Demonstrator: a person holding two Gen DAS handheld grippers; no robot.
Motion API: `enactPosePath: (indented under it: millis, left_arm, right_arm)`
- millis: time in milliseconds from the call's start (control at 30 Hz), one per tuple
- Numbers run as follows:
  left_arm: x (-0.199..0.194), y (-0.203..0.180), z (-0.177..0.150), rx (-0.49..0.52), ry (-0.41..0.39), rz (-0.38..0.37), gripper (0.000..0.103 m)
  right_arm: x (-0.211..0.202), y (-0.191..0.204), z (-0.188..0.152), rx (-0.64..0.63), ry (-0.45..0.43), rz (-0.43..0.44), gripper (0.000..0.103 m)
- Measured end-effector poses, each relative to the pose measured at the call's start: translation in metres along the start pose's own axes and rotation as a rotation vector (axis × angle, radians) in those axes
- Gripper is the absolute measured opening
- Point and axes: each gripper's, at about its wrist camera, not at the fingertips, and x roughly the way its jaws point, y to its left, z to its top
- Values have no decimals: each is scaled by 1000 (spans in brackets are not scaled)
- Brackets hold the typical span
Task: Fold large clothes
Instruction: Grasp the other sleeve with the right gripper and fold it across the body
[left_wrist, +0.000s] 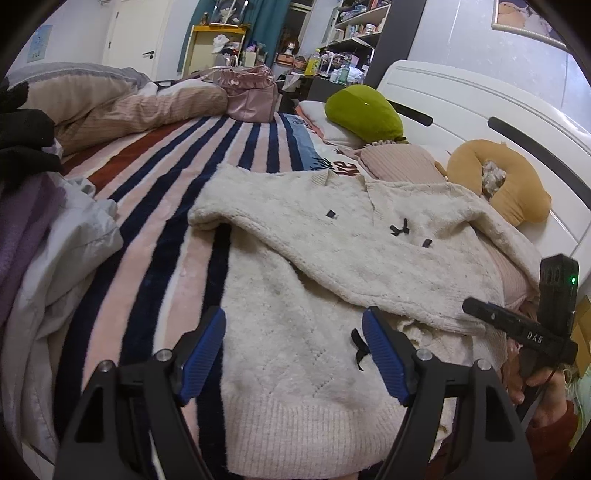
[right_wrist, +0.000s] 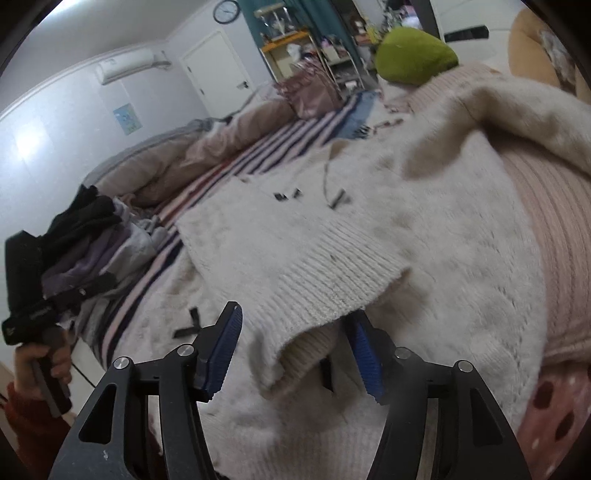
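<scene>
Cream fuzzy knit sweater (left_wrist: 295, 302) with small black bows lies face up on the striped pink-and-navy fleece blanket (left_wrist: 155, 221) covering the bed; one sleeve is already crossed diagonally over the chest, its ribbed cuff (right_wrist: 314, 295) resting near the hem on the right side. Left gripper (left_wrist: 295, 350) hovers over the lower body of the sweater, blue pads wide apart, nothing between them but the knit surface below; no grip. Right gripper (right_wrist: 295, 350) stands about half open, the cuff's edge lying between its pads without being pinched; held by nothing, as far as visible. Judgement: sleeve fold on one side looks done, next fold pending. To do it well: flatten the crossed sleeve first, then pinch both layers at the ribbed hem (left_wrist: 295, 435), one gripper per corner, and lift evenly so the loose knit does not stretch or drag the sleeve out of place. Pile of purple, grey and black clothes (left_wrist: 37, 221) sits well apart to the left; green cushion (left_wrist: 364, 112) and mustard neck pillow (left_wrist: 517, 192) lie by the white headboard (left_wrist: 480, 110).
</scene>
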Motion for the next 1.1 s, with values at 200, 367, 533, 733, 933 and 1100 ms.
enactPosePath:
  millis: [200, 367, 533, 733, 933, 1100]
  left_arm:
    - [2, -2, 0, 4, 4, -16, 74]
    - [-2, -2, 0, 6, -2, -12, 74]
    - [-5, 4, 1, -6, -10, -6, 74]
    - [-4, 2, 1, -1, -5, 0, 74]
    - [-3, 1, 3, -3, -9, -5, 74]
    - [0, -4, 4, 0, -4, -14, 74]
  right_arm:
    - [11, 9, 12, -40, -3, 2, 52]
    - [18, 17, 18, -93, -19, -82, 6]
    - [-17, 32, 30, -186, -138, -146, 5]
    - [-61, 22, 40, -135, -255, -141, 4]
    - [-103, -3, 38, -76, -268, -131, 4]
    - [-107, -19, 15, -11, -221, -108, 4]
